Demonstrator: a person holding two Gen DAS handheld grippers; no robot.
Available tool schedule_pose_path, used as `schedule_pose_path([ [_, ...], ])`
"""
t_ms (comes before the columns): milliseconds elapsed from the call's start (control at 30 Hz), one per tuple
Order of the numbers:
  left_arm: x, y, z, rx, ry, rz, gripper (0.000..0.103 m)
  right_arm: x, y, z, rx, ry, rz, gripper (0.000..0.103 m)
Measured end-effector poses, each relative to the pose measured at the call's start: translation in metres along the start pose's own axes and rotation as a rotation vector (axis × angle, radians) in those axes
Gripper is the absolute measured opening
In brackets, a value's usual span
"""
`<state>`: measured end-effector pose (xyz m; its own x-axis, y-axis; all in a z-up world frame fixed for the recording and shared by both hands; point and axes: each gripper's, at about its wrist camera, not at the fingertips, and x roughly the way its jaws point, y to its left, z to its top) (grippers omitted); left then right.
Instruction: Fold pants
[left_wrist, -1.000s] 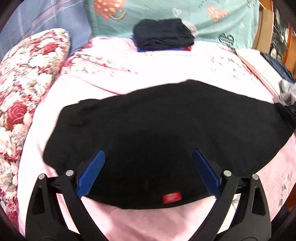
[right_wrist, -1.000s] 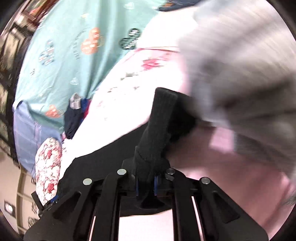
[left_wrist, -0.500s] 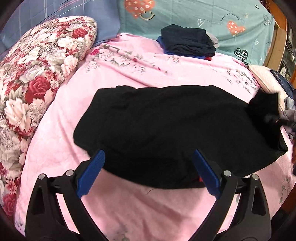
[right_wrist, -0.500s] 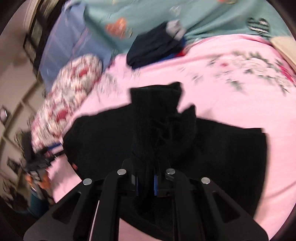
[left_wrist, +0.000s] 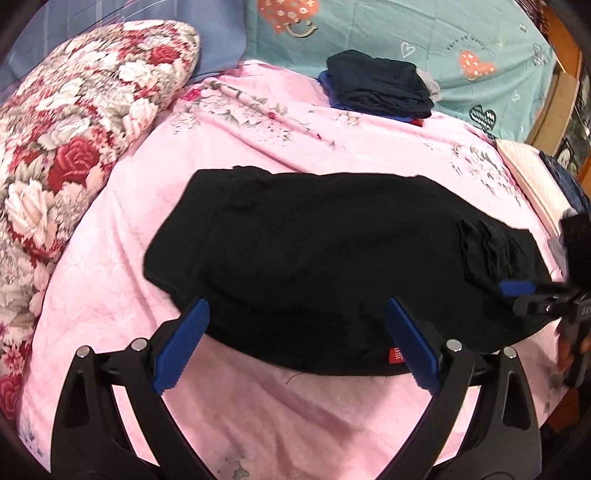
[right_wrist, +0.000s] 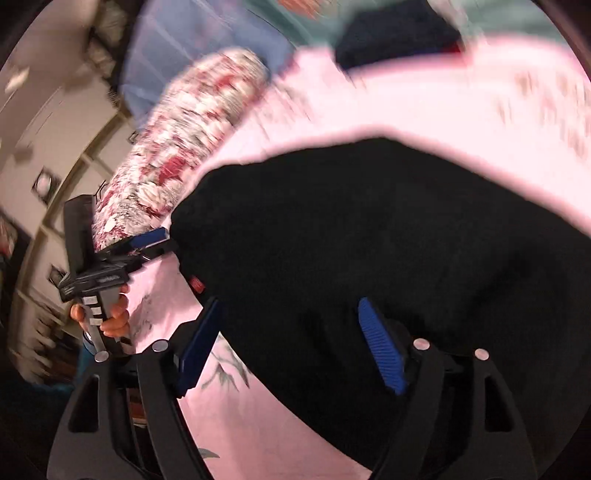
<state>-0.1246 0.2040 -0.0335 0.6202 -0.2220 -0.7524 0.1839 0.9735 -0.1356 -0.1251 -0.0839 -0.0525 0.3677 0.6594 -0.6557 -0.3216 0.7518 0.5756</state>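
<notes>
Left gripper (left_wrist: 295, 341) gapes empty at six o'clock. Black pants (left_wrist: 332, 266) lie folded at centre on the pink bedspread (left_wrist: 258, 122), red tag showing. Right gripper (right_wrist: 291, 343), jaws just opened, grips nothing.

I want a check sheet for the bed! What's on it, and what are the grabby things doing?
Surface: pink floral bedspread, lightly wrinkled.
Job's things: black pants lying folded over, red tag at near edge.
Clutter: stack of dark folded clothes at far side; floral pillow alongside.
Grippers: left tool open, empty; right tool jaws just opened, over the pants, not gripping.
Cables: nothing seen.
Surroundings: teal heart-print sheet behind.
</notes>
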Motion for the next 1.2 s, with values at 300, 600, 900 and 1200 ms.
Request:
schedule_pose_path([
  [300,-0.02,0.052,-0.007,-0.257,0.012,-0.028,0.098,0.022,0.102,-0.002,-0.507,0.06,-0.222,0.076],
  [600,-0.021,0.072,-0.028,-0.351,0.086,-0.088,0.098,0.091,0.134,-0.021,-0.759,0.186,-0.299,0.07],
  [900,0.009,0.056,-0.022,-0.41,0.174,-0.241,0.098,0.083,0.132,-0.006,-0.738,0.144,-0.233,0.006],
  [1200,0.036,0.044,-0.007,-0.525,0.197,-0.318,0.098,0.054,0.124,0.027,-0.606,0.045,-0.155,0.006],
])
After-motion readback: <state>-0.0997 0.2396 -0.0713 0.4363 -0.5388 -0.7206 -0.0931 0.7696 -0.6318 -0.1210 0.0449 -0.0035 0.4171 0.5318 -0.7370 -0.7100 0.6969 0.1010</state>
